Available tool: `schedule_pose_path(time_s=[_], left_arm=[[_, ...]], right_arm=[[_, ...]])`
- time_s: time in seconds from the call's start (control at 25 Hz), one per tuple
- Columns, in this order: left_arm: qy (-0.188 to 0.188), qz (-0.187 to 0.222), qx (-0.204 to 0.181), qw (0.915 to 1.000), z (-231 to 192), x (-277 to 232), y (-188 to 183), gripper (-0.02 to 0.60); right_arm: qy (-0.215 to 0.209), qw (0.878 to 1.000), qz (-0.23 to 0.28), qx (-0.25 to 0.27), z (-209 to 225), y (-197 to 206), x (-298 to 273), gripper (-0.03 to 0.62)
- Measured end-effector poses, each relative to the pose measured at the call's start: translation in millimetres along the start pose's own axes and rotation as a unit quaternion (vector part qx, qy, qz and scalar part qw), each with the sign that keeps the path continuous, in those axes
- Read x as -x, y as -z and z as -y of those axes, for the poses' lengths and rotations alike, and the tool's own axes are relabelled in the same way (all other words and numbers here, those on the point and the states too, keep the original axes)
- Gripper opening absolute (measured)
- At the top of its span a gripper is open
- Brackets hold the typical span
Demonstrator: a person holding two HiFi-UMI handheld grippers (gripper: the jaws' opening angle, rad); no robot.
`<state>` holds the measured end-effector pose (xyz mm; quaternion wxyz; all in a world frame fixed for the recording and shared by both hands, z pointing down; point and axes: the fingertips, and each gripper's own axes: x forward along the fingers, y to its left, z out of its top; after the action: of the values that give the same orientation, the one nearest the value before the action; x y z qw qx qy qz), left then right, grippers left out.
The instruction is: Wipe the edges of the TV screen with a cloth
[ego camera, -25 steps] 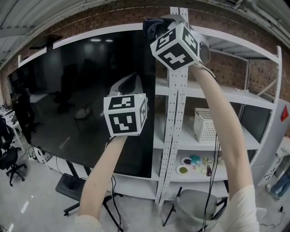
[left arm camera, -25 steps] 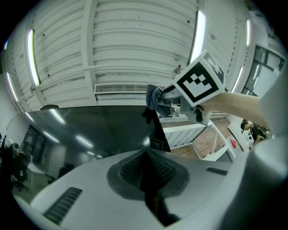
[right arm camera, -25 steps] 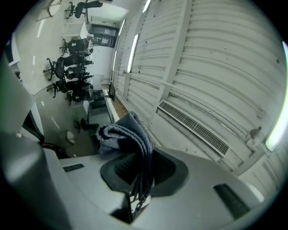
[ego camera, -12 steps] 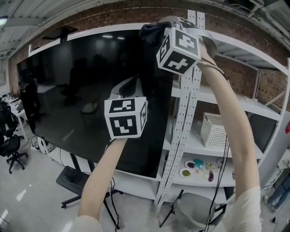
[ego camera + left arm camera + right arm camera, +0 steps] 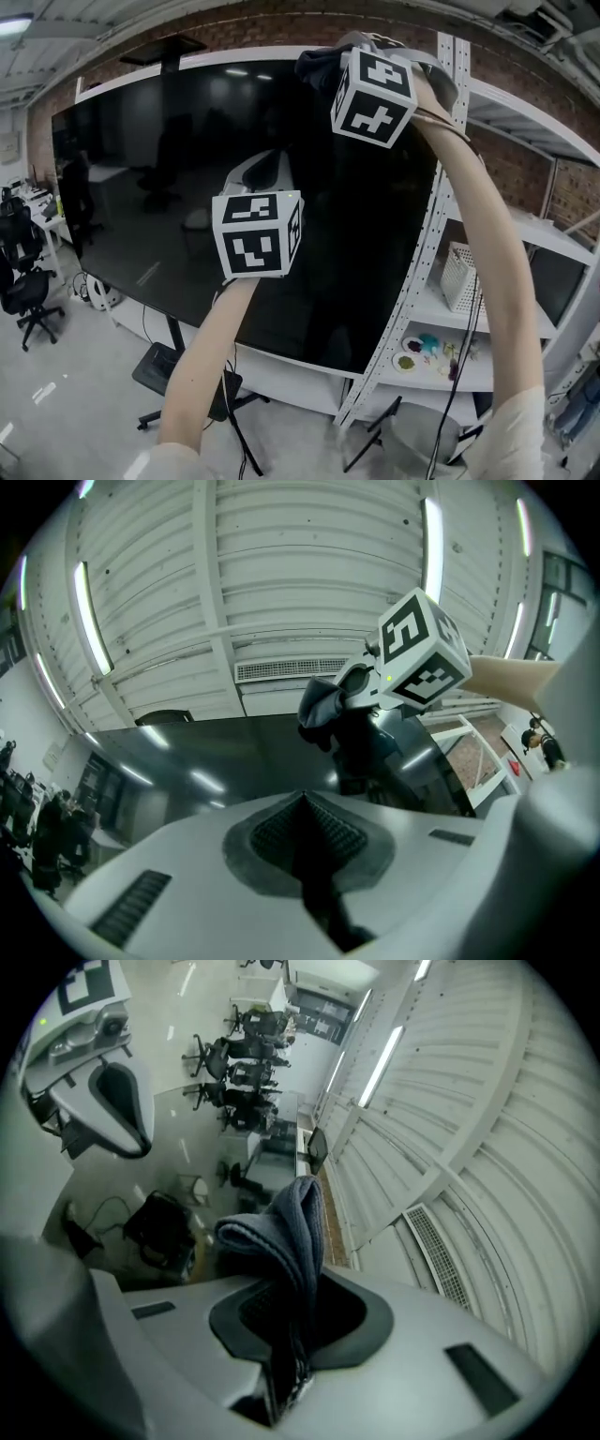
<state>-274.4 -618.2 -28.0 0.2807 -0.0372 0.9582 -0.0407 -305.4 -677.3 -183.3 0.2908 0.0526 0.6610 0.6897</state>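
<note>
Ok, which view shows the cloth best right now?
The right gripper view: the cloth fills the centre, folded and pinched in the right tool. The head view shows only a dark bunch at the TV top edge; the left gripper view shows it small and distant.

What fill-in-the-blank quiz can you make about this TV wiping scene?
The cloth is pinched by the ____ gripper.
The left gripper is shut and holds ____.
The cloth is up at the TV's ____ edge.
Missing words: right; nothing; top.
</note>
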Motion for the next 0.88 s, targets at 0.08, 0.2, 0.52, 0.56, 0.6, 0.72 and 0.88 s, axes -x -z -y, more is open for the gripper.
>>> schedule_pose_path(time_s=[0.08, 0.2, 0.52, 0.56, 0.6, 0.72, 0.88], left_arm=[[-0.003, -0.003, -0.01, 0.9999, -31.2, 1.4, -2.7, 0.015], [-0.011, -0.004, -0.017, 0.9998, -80.1, 4.2, -3.8, 0.015], [-0.008, 0.013, -0.006, 0.9999, -138.9, -1.3, -12.5, 0.015], [-0.005, 0.015, -0.006, 0.9999, -141.7, -1.6, -13.2, 0.015], [-0.003, 0.016, -0.007, 0.9999, -144.8, -1.6, -13.7, 0.015], [0.0, 0.015, -0.006, 0.9999, -155.5, 1.6, -15.0, 0.015], [-0.004, 0.013, -0.015, 0.9998, -172.4, 10.9, -20.1, 0.015]], right_arm=[[-0.013, 1.0, -0.019, 0.003, 0.4, -1.7, -8.0, 0.049], [-0.026, 0.999, -0.038, 0.006, -3.1, -11.1, -15.0, 0.049], [-0.035, 0.997, -0.061, 0.035, -10.3, -67.6, -37.7, 0.049], [-0.036, 0.996, -0.064, 0.043, -10.8, -75.8, -41.2, 0.049], [-0.037, 0.996, -0.066, 0.05, -11.3, -84.0, -44.8, 0.049], [-0.049, 0.995, -0.064, 0.061, -14.3, -109.4, -55.3, 0.049], [-0.061, 0.993, -0.058, 0.077, -19.1, -140.4, -71.3, 0.049]])
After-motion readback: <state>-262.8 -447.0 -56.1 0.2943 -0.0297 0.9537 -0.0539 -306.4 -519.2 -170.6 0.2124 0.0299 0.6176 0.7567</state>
